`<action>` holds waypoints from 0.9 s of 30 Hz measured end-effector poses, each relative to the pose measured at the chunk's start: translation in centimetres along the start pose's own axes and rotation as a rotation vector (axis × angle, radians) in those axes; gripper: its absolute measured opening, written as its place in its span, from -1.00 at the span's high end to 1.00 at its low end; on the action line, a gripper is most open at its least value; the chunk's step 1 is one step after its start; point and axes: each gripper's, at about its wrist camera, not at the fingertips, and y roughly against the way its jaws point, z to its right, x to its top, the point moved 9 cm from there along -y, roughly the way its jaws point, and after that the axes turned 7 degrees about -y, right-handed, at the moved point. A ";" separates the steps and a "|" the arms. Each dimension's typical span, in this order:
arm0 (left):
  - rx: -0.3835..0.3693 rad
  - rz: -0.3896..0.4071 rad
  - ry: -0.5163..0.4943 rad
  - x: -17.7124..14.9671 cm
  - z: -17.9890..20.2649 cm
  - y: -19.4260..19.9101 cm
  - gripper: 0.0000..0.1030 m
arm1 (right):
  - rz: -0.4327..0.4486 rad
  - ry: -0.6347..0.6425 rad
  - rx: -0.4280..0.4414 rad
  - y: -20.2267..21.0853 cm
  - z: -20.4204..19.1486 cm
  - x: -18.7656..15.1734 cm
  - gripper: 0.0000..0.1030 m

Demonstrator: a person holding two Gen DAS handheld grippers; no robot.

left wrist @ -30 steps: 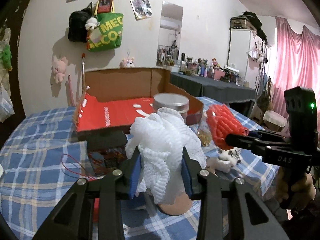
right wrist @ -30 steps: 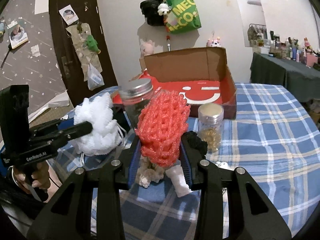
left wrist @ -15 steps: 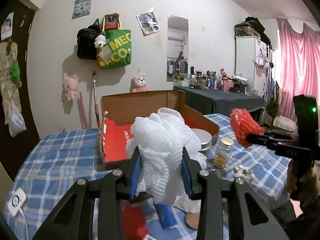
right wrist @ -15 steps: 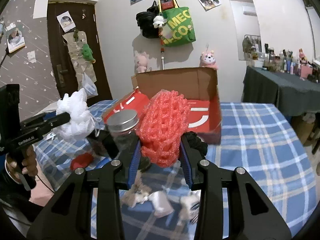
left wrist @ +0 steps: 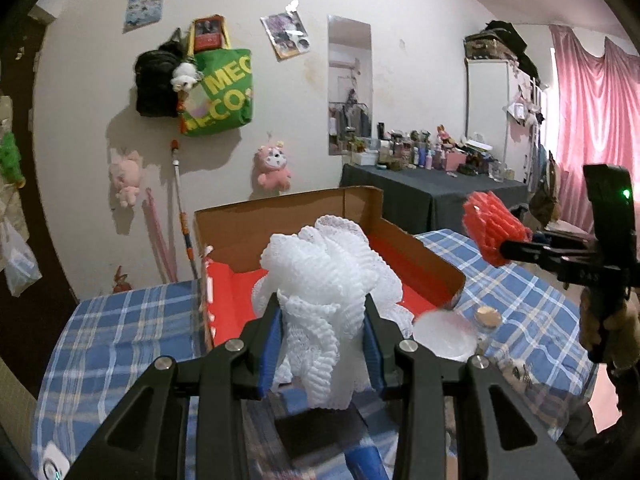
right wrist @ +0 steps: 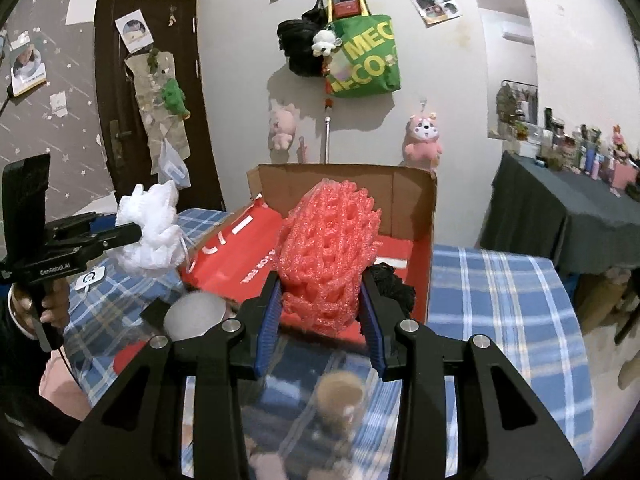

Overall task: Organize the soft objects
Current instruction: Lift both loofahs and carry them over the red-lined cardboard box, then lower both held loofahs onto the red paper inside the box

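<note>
My left gripper (left wrist: 322, 340) is shut on a white foam net (left wrist: 324, 276), held up in front of the open cardboard box (left wrist: 288, 216) with its red lining. From the right wrist view the same white net (right wrist: 150, 232) shows at the left, in that gripper. My right gripper (right wrist: 320, 320) is shut on a red foam net (right wrist: 328, 248), also raised before the box (right wrist: 344, 184). The left wrist view shows that red net (left wrist: 490, 230) at the right, gripped by the other tool. A black soft lump (right wrist: 390, 282) lies in the box's near right corner.
A blue plaid cloth covers the table (right wrist: 500, 304). Jars with metal lids (left wrist: 444, 332) (right wrist: 194, 316), a smaller jar (left wrist: 488, 316) and small toys stand below the grippers, blurred. A dark side table with bottles (left wrist: 432, 192) stands at the right wall. A hand (right wrist: 48, 300) holds the left tool.
Both grippers have risen with their foam nets and moved toward the cardboard box. The jars and toys on the table have dropped lower in both views.
</note>
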 end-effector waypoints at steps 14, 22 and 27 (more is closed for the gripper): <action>-0.079 -0.171 -0.039 3.9 -1.9 -12.4 0.25 | -0.310 -0.019 -0.006 -15.3 1.8 4.1 0.31; -0.086 -0.325 -0.014 3.2 -3.5 -21.4 0.25 | -0.485 -0.022 -0.101 -23.9 3.6 3.9 0.31; -0.041 -0.380 -0.014 2.4 -4.7 -25.6 0.25 | -0.554 -0.042 -0.143 -27.7 4.8 3.2 0.31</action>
